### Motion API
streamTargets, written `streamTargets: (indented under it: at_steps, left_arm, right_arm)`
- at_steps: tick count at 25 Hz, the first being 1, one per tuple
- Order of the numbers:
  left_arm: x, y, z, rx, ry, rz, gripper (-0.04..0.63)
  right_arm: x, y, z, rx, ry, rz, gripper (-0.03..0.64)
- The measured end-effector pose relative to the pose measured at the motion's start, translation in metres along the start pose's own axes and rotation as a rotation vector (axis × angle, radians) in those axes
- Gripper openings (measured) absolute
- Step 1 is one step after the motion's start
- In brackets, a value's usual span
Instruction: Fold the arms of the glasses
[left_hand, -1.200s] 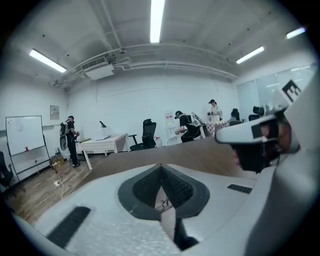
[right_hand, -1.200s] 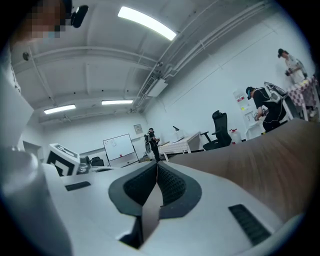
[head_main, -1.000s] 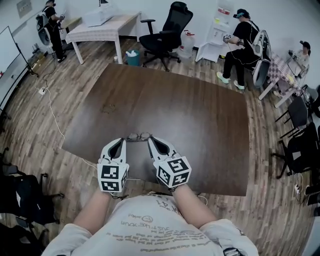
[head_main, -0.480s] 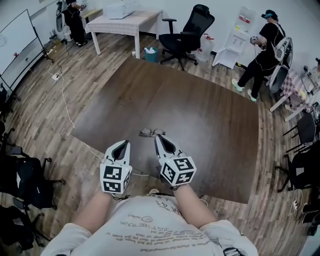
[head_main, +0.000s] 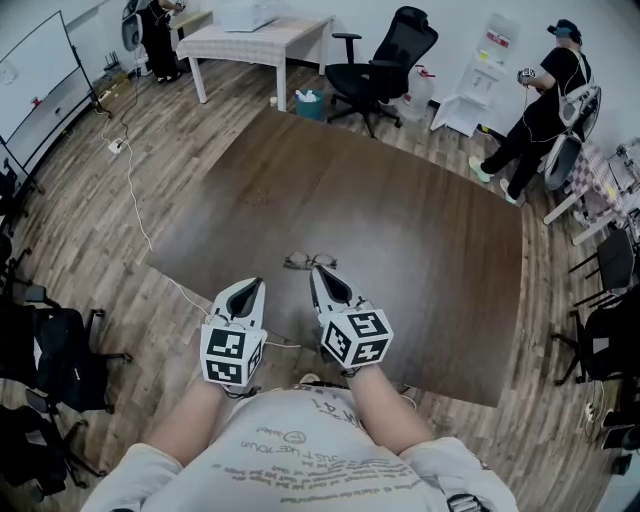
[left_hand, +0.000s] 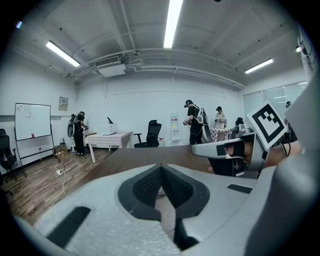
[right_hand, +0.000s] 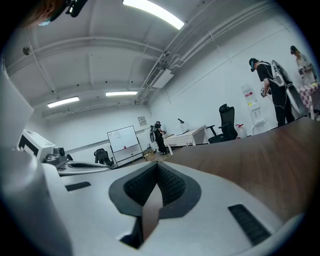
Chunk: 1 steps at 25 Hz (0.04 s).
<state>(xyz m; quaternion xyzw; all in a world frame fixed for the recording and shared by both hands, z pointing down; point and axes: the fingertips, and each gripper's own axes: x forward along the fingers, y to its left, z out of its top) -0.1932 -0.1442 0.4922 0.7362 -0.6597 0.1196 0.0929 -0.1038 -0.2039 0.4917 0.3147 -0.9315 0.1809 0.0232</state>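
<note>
Head view, left gripper (head_main: 252, 288): lower centre-left; jaws clenched, nothing between them.
Position of glasses (head_main: 308, 262): centre of frame, on the dark table (head_main: 400, 230); too small to tell whether the arms are folded.
Same view, right gripper (head_main: 322, 275): jaws clenched and empty, tips just beside the glasses.
Step in hand: likely the approach, before any grasp.
Next move: probably parting the jaws, steadying the frame, then swinging one arm inward.

A pair of glasses (head_main: 308, 261) lies on the dark wooden table (head_main: 400, 190), toward the person's side.
</note>
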Motion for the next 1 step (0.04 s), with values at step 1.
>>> streamTargets:
  at_steps: [1]
  left_arm:
    - [-0.0006, 0.001, 0.0001, -0.001, -0.002, -0.004, 0.015]
  right_arm:
    - [0.0021, 0.002, -0.0008, -0.002, 0.001, 0.001, 0.014]
